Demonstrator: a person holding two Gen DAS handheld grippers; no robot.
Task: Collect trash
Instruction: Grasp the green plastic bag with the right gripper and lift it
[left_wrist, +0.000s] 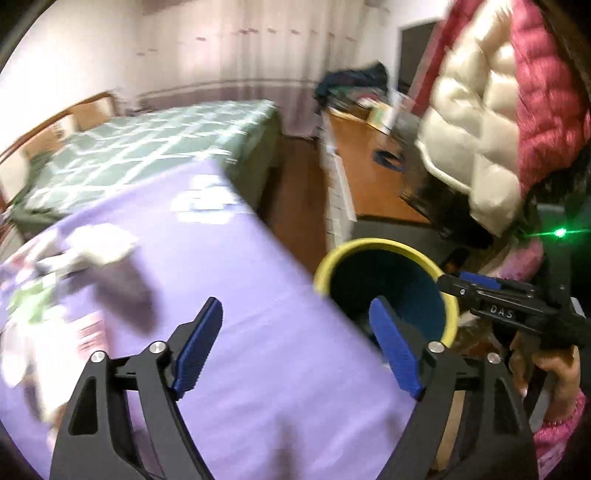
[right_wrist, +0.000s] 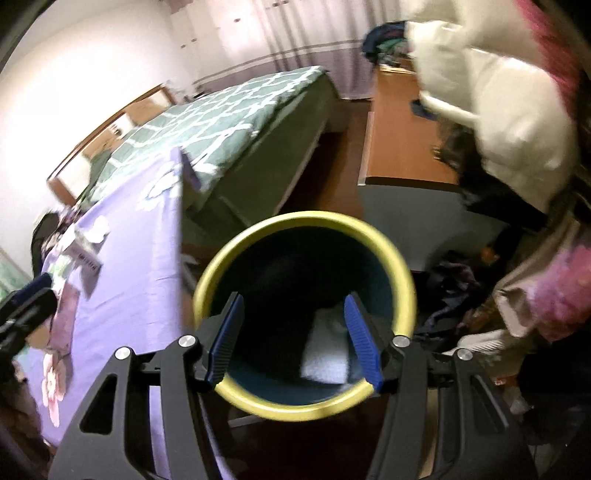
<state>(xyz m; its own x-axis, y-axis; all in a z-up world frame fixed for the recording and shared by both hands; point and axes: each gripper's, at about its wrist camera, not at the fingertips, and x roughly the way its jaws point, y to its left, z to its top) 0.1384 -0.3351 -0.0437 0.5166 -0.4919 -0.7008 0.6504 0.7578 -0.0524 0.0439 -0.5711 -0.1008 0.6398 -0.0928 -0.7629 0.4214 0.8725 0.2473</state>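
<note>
Above the mouth of the yellow-rimmed bin (right_wrist: 305, 325), the right gripper (right_wrist: 295, 341) hangs with its blue fingers (right_wrist: 226, 339) spread wide and nothing between them. Looking down along them, the bin's dark blue inside shows, and a pale, crumpled piece of trash (right_wrist: 327, 350) lies at its bottom. The bin stands on the floor just beside the edge of the table draped in a purple cloth (right_wrist: 129, 266).

Left of the bin, the left gripper (left_wrist: 295, 347) hovers over the purple cloth (left_wrist: 240, 295) with its blue fingers (left_wrist: 197, 345) also wide apart and empty; its right finger overlaps the bin's rim (left_wrist: 384, 284) in this view. Farther left of the bin, on the cloth, lies a blurred heap of pale and grey scraps (left_wrist: 92, 266), with printed paper pieces near it; what they are cannot be told through the blur.

Beyond the bin stands a bed with a green, white-latticed cover (left_wrist: 155, 147) and a wooden headboard. To the bin's far right is a wooden desk (left_wrist: 373, 177) with clutter piled at its back, and pale curtains (left_wrist: 258, 55) hang behind everything.

From the left wrist view, the right gripper (left_wrist: 448, 280) reaches in to the bin's right rim, its handle gripped by the person's hand (left_wrist: 554, 373), whose cream and pink quilted jacket (left_wrist: 498, 110) leans over from above.
</note>
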